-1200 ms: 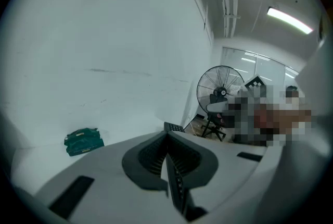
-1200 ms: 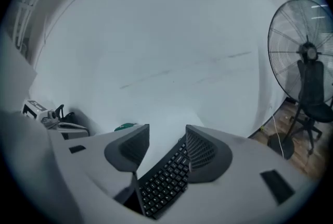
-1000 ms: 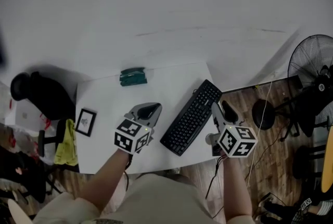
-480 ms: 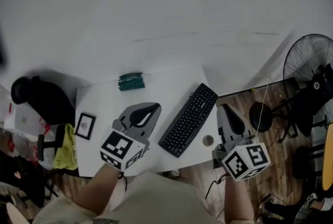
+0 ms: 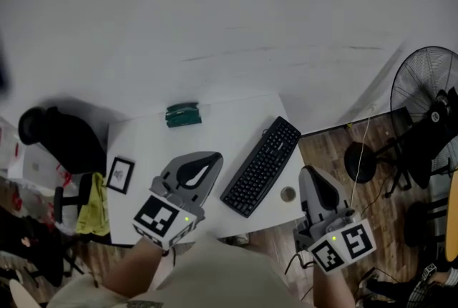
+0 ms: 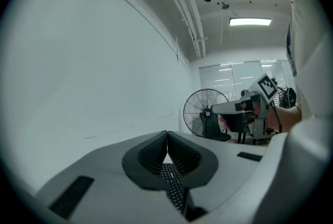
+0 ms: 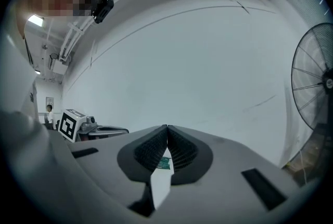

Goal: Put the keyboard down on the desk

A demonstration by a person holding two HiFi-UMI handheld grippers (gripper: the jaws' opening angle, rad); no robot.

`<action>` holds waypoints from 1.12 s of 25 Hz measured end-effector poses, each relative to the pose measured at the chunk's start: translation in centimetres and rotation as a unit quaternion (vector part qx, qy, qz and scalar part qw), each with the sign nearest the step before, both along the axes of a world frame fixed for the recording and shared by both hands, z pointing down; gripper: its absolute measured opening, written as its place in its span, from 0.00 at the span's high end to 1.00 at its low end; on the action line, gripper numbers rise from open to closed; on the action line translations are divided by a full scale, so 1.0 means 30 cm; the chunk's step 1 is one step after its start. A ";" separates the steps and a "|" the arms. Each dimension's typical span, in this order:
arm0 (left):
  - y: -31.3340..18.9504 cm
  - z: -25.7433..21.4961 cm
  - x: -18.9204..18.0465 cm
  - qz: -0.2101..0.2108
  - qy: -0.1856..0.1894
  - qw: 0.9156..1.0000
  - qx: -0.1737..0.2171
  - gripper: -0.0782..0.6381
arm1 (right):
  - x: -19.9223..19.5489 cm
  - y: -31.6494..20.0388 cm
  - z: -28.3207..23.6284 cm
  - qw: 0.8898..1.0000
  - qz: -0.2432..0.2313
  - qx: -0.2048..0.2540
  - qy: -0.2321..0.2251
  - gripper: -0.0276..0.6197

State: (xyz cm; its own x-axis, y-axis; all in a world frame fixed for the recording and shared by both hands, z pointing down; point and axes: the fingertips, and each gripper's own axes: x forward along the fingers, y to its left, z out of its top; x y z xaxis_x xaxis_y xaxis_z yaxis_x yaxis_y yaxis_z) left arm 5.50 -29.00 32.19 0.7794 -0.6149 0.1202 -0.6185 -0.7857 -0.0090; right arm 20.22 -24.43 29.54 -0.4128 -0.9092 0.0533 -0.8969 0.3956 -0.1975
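- The keyboard [image 5: 261,166] lies on the desk [image 5: 143,138]; likely light and stiff, so take its short ends.
- Left gripper [image 5: 215,156] and right gripper [image 5: 308,171], either side of the keyboard: jaws together, empty; the right's just closed.

Keyboard [image 5: 261,167]: matt black plastic. Desk [image 5: 229,124] beneath it: smooth matt white top. Floor [image 5: 325,156] right of desk: wood-grain planks.

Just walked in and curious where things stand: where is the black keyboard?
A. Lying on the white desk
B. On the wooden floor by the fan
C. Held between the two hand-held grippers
A: the keyboard lies flat on the white desk, while the left hand-held gripper and right hand-held gripper are both shut on nothing.
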 end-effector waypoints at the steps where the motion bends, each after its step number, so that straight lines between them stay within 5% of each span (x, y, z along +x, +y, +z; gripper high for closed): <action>1: 0.008 0.008 -0.002 0.001 0.001 1.000 -0.003 0.86 | -0.004 0.008 0.009 1.000 -0.003 -0.001 0.001 0.92; 9: 0.041 0.112 -0.015 -0.012 -0.034 0.999 -0.029 0.86 | -0.018 0.030 0.122 0.999 -0.015 -0.037 0.014 0.92; 28: 0.036 0.129 -0.052 -0.029 -0.024 0.999 -0.039 0.86 | -0.044 0.011 0.138 0.998 -0.029 -0.047 0.029 0.92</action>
State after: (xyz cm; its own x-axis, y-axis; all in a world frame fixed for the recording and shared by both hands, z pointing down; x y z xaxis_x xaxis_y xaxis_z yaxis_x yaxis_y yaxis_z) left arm 3.94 -27.91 36.07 0.7357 -0.6454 0.2053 -0.6626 -0.7487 0.0209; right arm 18.90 -24.09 33.67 -0.4587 -0.8737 0.1619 -0.8839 0.4299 -0.1842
